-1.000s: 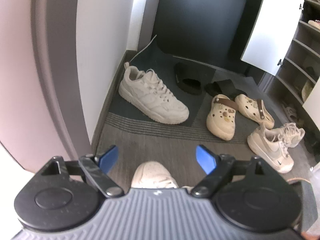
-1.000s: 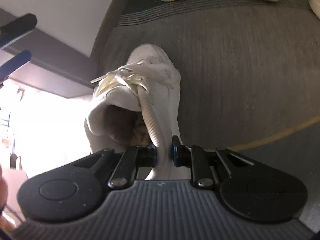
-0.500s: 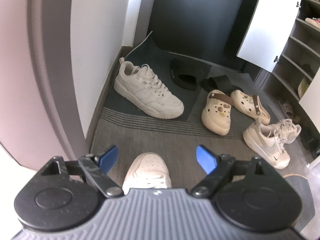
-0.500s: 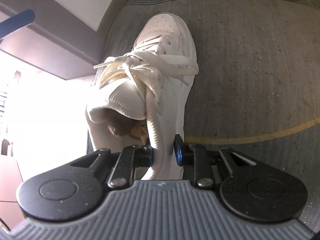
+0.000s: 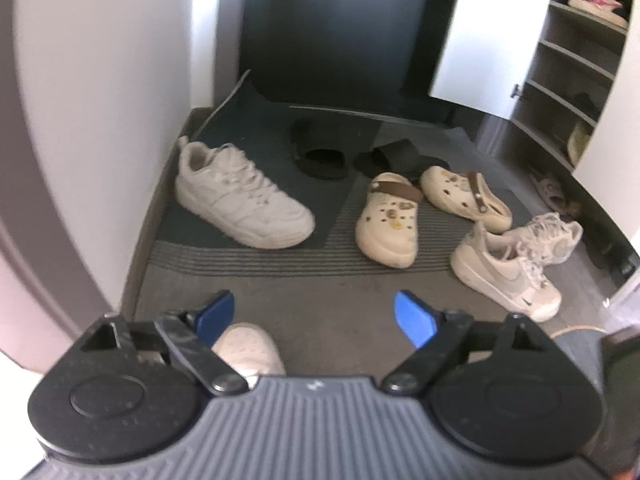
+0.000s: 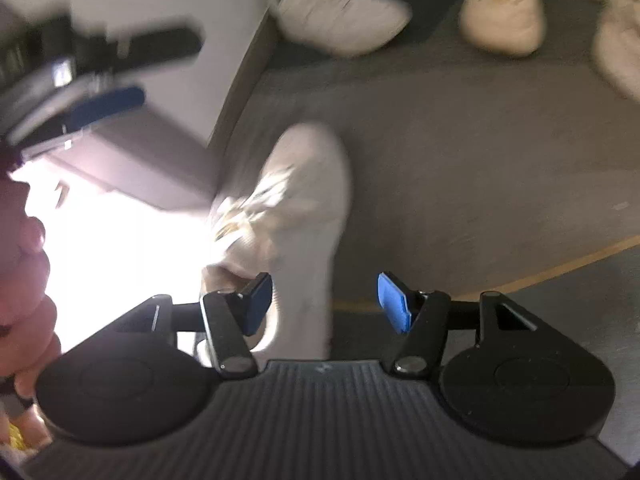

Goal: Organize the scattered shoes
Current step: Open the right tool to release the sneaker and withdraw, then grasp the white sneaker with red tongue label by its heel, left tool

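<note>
white sneaker (image 6: 296, 216) on floor: light, soft collar, stiff sole | grab at heel collar | right gripper (image 6: 325, 303) jaws opening, pinching nothing | left gripper (image 5: 314, 316) spread, opening, empty

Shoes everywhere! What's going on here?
Someone is tidying shoes in an entryway, with a gripper in each hand. The right gripper is opening its jaws around a white sneaker lying on the grey floor mat; the pads no longer press on it. The left gripper is open and holds nothing. Ahead lie another white sneaker, two cream clogs, black slides and more sneakers.
</note>
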A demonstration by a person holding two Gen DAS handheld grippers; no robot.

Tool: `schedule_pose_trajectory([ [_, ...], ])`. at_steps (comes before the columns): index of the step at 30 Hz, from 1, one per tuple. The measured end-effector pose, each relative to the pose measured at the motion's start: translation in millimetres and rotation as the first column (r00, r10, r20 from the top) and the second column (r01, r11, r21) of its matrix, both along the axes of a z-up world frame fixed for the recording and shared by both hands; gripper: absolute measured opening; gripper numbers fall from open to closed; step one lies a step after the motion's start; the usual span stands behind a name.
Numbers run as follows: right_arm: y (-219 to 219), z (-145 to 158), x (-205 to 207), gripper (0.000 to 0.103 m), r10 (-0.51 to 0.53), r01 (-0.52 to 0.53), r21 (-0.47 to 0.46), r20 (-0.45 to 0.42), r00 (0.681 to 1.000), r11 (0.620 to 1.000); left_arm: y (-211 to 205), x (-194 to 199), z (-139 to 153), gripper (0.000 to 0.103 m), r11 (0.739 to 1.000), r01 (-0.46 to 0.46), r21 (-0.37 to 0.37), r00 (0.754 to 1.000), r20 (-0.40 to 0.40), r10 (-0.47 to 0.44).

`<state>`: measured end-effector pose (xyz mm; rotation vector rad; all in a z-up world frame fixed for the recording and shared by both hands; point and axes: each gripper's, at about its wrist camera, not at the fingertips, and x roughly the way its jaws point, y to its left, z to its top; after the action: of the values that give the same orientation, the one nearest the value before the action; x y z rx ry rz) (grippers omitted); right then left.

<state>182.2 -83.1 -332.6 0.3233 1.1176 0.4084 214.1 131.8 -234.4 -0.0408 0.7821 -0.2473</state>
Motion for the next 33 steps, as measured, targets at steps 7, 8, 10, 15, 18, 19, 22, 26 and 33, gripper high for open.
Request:
schedule_pose_trajectory([
  [7, -73.0, 33.5, -16.8, 0.079, -0.128, 0.151, -0.094, 0.209, 0.969, 0.984, -31.2, -4.6, -7.8, 0.092, 0.999, 0.032, 0.007, 0.999, -0.005, -0.032],
  [8, -81.2, 37.4, -19.6, 0.089, -0.142, 0.172, -0.108, 0.244, 0.959, 0.979, -37.0, -5.0, -8.3, 0.092, 0.999, 0.042, 0.017, 0.999, -0.002, -0.042],
  [10, -90.5, 41.1, -23.6, 0.089, -0.154, 0.195, -0.111, 0.306, 0.94, 0.974, -48.4, -5.6, -9.3, 0.092, 0.997, 0.062, 0.036, 0.998, 0.004, -0.062],
  [15, -127.5, 60.3, -29.3, 0.089, -0.221, 0.256, -0.068, 0.324, 0.92, 0.964, -81.1, 14.3, -7.8, 0.093, 0.99, 0.133, 0.054, 0.991, -0.019, -0.132],
  [18, -144.0, 67.2, -34.9, 0.089, -0.256, 0.298, -0.075, 0.344, 0.903, 0.952, -111.9, 38.8, -8.5, 0.093, 0.971, 0.229, 0.068, 0.972, -0.061, -0.225],
  [19, -151.4, 68.2, -37.3, 0.089, -0.267, 0.317, -0.089, 0.356, 0.895, 0.944, -125.5, 48.5, -11.5, 0.093, 0.958, 0.271, 0.094, 0.96, -0.098, -0.262],
  [22, -169.2, 65.5, -39.9, 0.089, -0.307, 0.366, -0.105, 0.364, 0.88, 0.925, -157.7, 67.8, -16.8, 0.093, 0.941, 0.315, 0.122, 0.944, -0.146, -0.297],
  [26, -193.7, 60.9, -39.5, 0.089, -0.367, 0.434, -0.11, 0.378, 0.85, 0.894, -210.8, 95.5, -22.4, 0.093, 0.92, 0.369, 0.131, 0.926, -0.135, -0.352],
  [33, -218.9, 62.1, -46.7, 0.089, -0.433, 0.506, -0.083, 0.413, 0.801, 0.858, -299.6, 152.0, -59.9, 0.093, 0.899, 0.396, 0.186, 0.914, -0.176, -0.366],
])
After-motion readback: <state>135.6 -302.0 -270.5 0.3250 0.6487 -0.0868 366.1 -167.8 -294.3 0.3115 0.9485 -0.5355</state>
